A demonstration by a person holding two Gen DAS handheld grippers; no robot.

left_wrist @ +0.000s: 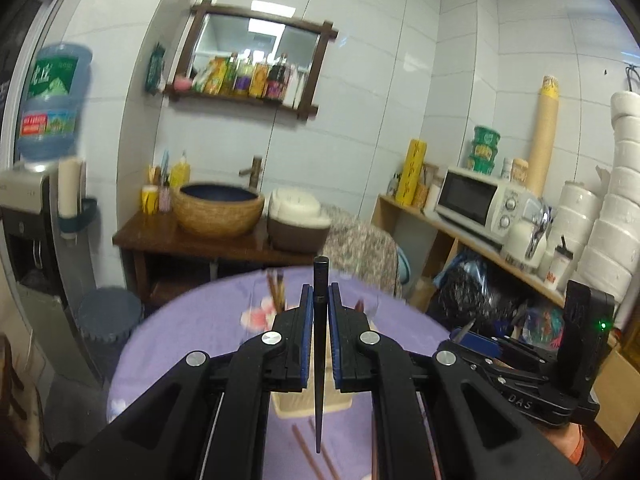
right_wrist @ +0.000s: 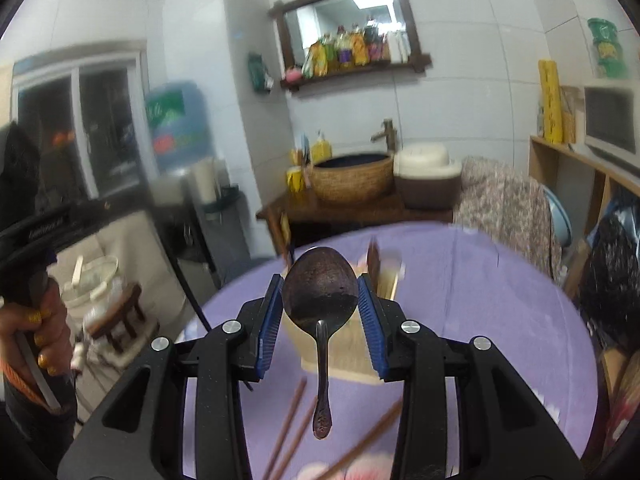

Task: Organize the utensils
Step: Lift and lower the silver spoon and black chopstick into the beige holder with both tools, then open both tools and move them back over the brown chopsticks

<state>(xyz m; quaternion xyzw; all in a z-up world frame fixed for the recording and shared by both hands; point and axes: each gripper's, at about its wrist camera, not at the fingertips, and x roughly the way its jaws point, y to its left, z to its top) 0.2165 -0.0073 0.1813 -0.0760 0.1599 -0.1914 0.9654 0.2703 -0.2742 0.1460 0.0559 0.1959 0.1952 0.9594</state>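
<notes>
My left gripper (left_wrist: 320,294) is shut on a black chopstick (left_wrist: 319,360) that stands upright between the blue pads, its thin end hanging down over a beige utensil holder (left_wrist: 292,406). My right gripper (right_wrist: 320,292) is shut on a dark spoon (right_wrist: 320,292), gripping the bowl with the handle hanging down, above the same beige holder (right_wrist: 340,350). Brown chopsticks (right_wrist: 290,420) lie loose on the purple tablecloth (right_wrist: 500,320); they also show in the left wrist view (left_wrist: 310,452). The right gripper's body (left_wrist: 520,364) shows at the right of the left wrist view.
The round table (left_wrist: 192,320) carries the holder and a glass with brown sticks (left_wrist: 276,288). Behind it stand a wooden counter with a basket basin (left_wrist: 218,210), a chair with a floral cover (left_wrist: 360,248), a water dispenser (left_wrist: 28,216), a shelf with a microwave (left_wrist: 480,200), and a small stool (right_wrist: 120,316).
</notes>
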